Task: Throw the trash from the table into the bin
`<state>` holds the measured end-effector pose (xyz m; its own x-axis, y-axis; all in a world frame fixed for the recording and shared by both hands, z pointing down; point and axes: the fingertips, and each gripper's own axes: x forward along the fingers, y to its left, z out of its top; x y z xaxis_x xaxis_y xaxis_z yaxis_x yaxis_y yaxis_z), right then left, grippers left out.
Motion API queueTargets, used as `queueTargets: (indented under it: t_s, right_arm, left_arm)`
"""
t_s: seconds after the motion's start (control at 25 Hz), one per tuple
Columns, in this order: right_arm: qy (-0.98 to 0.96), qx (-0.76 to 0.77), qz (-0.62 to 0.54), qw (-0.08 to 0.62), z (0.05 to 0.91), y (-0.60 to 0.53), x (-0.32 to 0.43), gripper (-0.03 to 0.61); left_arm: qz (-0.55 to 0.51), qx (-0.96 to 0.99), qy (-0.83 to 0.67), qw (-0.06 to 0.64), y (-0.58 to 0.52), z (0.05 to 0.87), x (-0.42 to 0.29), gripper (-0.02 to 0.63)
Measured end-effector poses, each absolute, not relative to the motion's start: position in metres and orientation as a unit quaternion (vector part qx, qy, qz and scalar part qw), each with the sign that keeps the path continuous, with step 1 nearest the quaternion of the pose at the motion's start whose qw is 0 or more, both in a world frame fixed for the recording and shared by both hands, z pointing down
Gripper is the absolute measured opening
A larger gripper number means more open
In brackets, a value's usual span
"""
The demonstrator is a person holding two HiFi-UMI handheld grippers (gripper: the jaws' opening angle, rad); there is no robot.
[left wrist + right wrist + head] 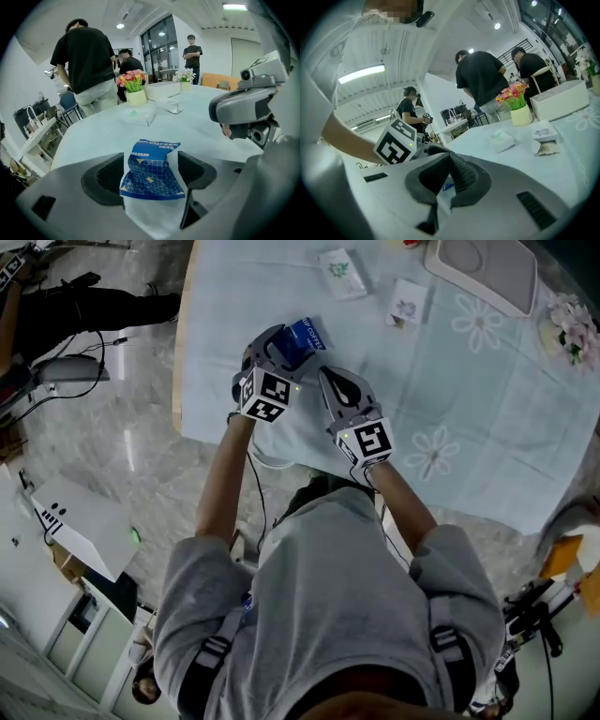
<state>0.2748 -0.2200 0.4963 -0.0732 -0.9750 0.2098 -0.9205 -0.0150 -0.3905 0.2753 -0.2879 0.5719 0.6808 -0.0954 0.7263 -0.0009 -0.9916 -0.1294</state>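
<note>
A crumpled blue coffee packet (307,334) stands on the pale flowered tablecloth (487,427) near the table's left edge. My left gripper (289,345) points down at it with its jaws wide. In the left gripper view the blue packet (152,171) sits between the two dark pads (105,180), and I see no pad pressing on it. My right gripper (330,379) hovers just right of the left one, over the cloth. In the right gripper view the right gripper (450,158) has its pads together with nothing held, and a sliver of blue shows behind them.
Two small white packets (342,273) (406,304) lie farther back on the table. A white tray (483,268) and pink flowers (572,329) are at the far right. The table's left edge (183,352) drops to a marble floor with cables. People stand beyond the table (86,61).
</note>
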Motion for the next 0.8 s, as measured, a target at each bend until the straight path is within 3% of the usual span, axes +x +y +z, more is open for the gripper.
queueTargets:
  t_s: [0.28,0.64,0.8]
  right_arm:
    - [0.693,-0.682,-0.226,0.061,0.502,-0.222,0.279,0.006]
    - [0.682,-0.693,-0.227,0.058,0.509,-0.22,0.288,0.006]
    - [0.681,-0.695,-0.225,0.058,0.509,-0.221,0.289,0.006]
  left_arm:
    - [-0.44,-0.897,-0.007,0.043,-0.294,0.59,0.28,0.368]
    - [-0.436,-0.898,-0.011,0.051,-0.292,0.595,0.281,0.275]
    - [-0.43,-0.902,-0.007,0.045,-0.294,0.594,0.281,0.267]
